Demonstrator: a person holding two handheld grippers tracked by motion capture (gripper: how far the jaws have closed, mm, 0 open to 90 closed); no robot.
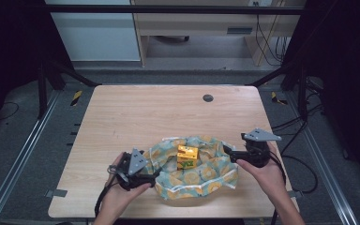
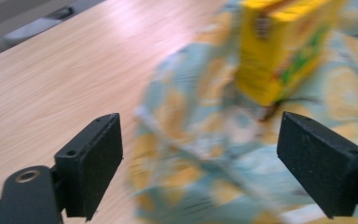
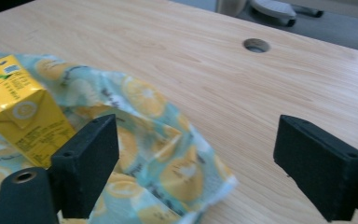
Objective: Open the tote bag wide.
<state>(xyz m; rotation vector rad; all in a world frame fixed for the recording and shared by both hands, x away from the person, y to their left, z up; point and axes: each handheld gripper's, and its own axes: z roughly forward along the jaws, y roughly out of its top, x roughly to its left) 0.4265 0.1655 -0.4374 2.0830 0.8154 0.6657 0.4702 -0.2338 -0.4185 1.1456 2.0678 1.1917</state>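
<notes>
A yellow drink carton (image 1: 187, 156) (image 2: 284, 46) (image 3: 18, 107) stands upright in the middle of a crumpled teal cloth with a lemon print (image 1: 201, 176) (image 2: 191, 140) (image 3: 144, 107). The cloth lies on the wooden table (image 1: 136, 117) near its front edge. My left gripper (image 1: 153, 174) (image 2: 200, 168) hovers at the cloth's left edge, jaws wide open, cloth in front of them but not pinched. At the cloth's right edge my right gripper (image 1: 227, 152) (image 3: 196, 168) is open too, with a raised fold of cloth beside its left jaw.
A round cable hole (image 1: 208, 98) (image 3: 256, 45) sits in the table's far right part. Bare wood stretches behind and to the left of the cloth. Dark frame bars and cables flank the table.
</notes>
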